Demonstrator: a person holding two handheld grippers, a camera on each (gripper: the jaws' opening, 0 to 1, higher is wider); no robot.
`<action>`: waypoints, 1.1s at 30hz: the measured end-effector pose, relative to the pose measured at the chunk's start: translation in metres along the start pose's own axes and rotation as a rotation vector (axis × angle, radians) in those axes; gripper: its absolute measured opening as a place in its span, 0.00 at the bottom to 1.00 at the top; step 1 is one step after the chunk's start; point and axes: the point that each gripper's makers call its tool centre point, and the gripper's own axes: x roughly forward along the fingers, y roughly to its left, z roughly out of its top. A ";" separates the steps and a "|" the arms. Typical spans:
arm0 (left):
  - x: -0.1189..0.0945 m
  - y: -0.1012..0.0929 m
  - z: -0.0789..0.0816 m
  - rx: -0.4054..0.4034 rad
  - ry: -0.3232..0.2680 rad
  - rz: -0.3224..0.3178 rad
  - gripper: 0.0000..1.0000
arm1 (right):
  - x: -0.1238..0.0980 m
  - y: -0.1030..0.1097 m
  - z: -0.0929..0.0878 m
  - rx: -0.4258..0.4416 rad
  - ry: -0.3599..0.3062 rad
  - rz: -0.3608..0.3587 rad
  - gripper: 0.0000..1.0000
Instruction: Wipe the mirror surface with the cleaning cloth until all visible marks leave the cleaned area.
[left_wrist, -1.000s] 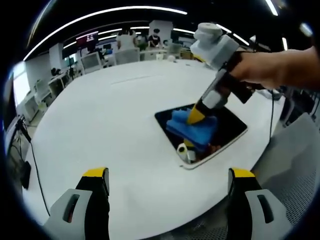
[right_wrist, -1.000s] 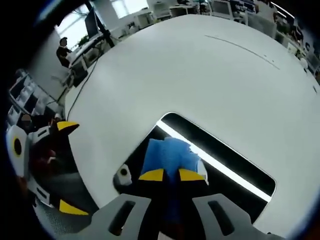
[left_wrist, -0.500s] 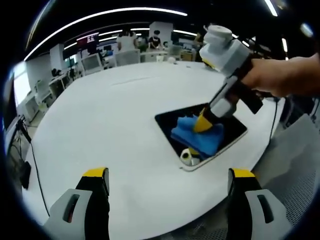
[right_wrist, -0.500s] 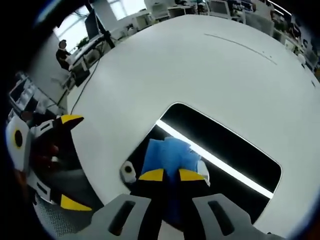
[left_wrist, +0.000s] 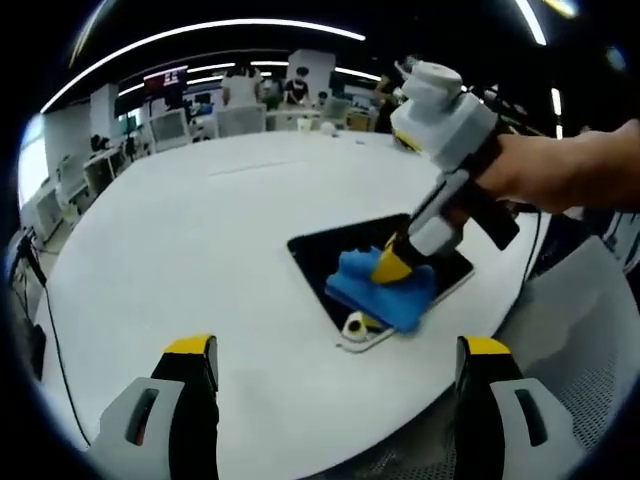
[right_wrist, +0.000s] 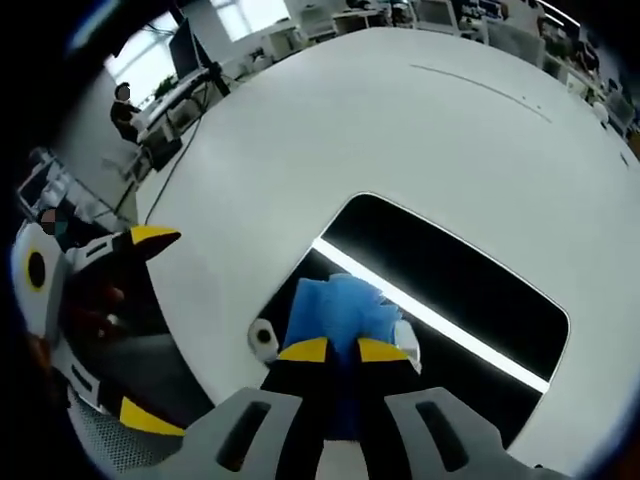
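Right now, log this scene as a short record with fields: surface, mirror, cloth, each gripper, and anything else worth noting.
surface: round white table
mirror: flat on the table near its edge, dark glass reflecting a ceiling light strip
cloth: blue cleaning cloth, pressed on the mirror's near end
right gripper: shut on the cloth, held by a person's hand
left gripper: open, hovering off the mirror, holding nothing
visible marks: cannot tell from these views
background: office desks and people beyond the table
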 end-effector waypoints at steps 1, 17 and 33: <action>0.000 -0.001 -0.001 0.002 0.006 -0.002 1.00 | 0.000 0.000 0.000 0.001 -0.002 -0.001 0.03; 0.000 0.002 0.000 0.016 0.000 0.006 0.99 | -0.004 0.014 -0.016 0.017 -0.008 0.012 0.04; 0.000 0.002 -0.001 0.014 0.007 0.006 0.99 | -0.008 0.025 -0.029 0.030 -0.001 0.046 0.04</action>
